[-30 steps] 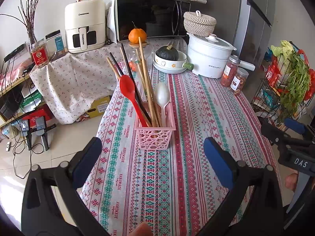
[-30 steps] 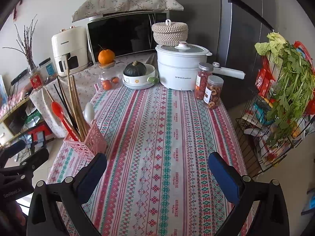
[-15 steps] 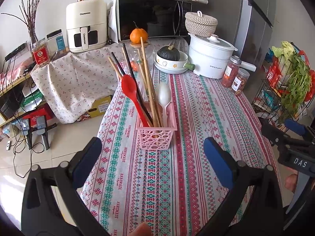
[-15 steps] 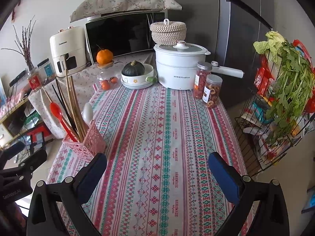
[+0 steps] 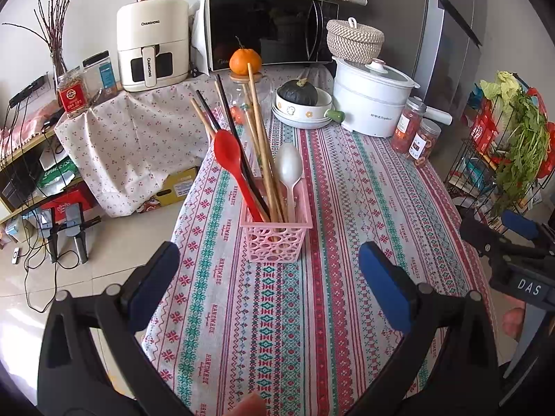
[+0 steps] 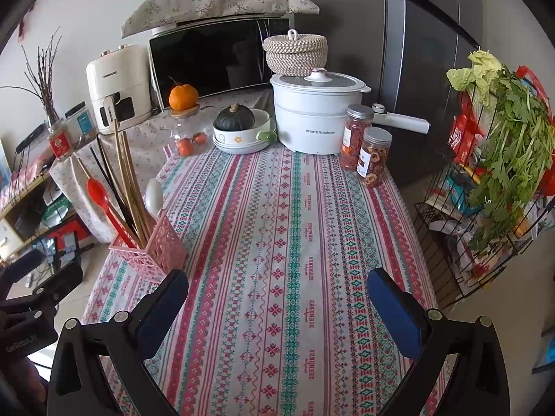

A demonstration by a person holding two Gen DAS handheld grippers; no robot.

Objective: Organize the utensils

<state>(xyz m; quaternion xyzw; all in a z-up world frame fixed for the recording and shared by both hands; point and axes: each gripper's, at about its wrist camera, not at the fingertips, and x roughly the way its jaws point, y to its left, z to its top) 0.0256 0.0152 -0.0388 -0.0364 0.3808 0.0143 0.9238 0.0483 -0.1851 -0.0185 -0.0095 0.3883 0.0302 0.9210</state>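
Left tongs (image 5: 269,280) released, blue pads spread wide, hovering low over the near part of the bench (image 5: 364,208), aimed straight at the pink basket (image 5: 275,239); nothing between the pads. Right tongs (image 6: 277,306) likewise released and empty, held over the near edge, well apart from the basket, which sits off to their left.

Basket standing upright near the left edge of the bench, about midway along it; red spoon (image 5: 230,159), white spoon (image 5: 289,168), wooden chopsticks (image 5: 258,131) and dark chopsticks (image 5: 230,121) all standing handle-down inside, leaning back and fanning out since the basket is shallow and grips only their lower ends.

No loose utensil visible on the cloth; probably sorted already, or about to be pulled out and regrouped; cannot tell which. White pot (image 6: 314,118), bowl with squash (image 6: 242,130) and two jars (image 6: 367,149) crowded at the far end, leaving the middle free for work.
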